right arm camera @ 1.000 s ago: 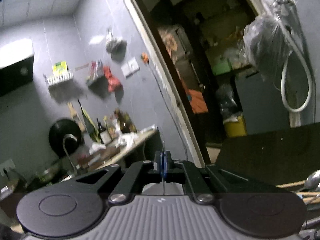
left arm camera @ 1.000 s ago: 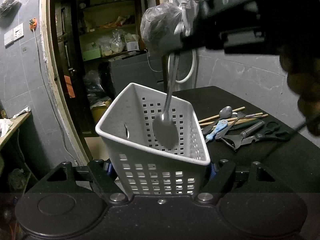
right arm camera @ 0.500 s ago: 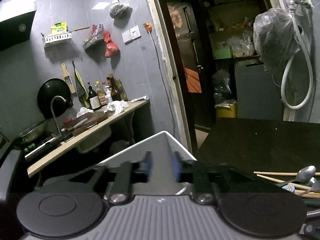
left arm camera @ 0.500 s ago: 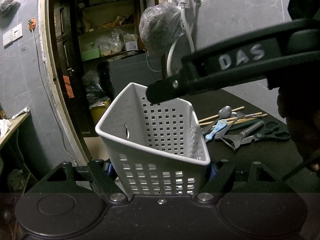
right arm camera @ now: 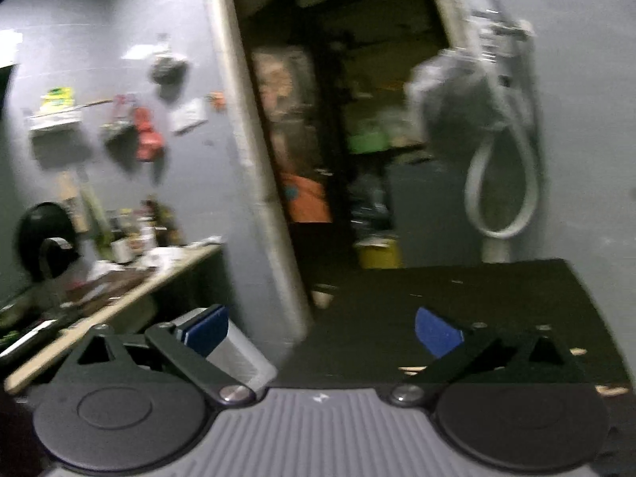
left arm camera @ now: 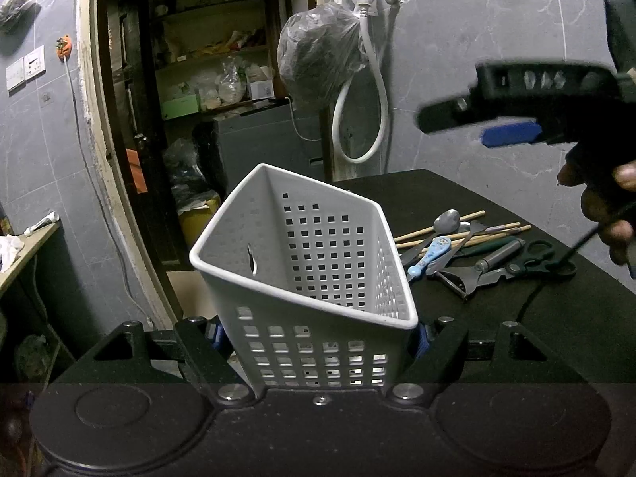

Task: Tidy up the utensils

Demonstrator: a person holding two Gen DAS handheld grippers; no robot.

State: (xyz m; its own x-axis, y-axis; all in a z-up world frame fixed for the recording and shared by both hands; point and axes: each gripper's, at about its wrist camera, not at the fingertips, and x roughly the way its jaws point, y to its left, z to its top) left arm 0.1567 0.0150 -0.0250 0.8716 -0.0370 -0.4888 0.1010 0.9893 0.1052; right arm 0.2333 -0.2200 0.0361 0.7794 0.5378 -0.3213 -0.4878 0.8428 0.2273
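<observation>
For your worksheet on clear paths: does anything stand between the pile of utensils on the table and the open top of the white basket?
Nothing visible does. The white perforated basket, clamped in the left hand-held gripper, tilts its open mouth upward, unobstructed. The utensil pile lies beside it on the black table. The right hand-held gripper, open and empty, is off to the side.

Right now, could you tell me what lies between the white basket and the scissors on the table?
In the left wrist view, spoons, chopsticks and a peeler lie between the basket and the scissors.

Matt white plastic basket (left arm camera: 314, 278)
</observation>
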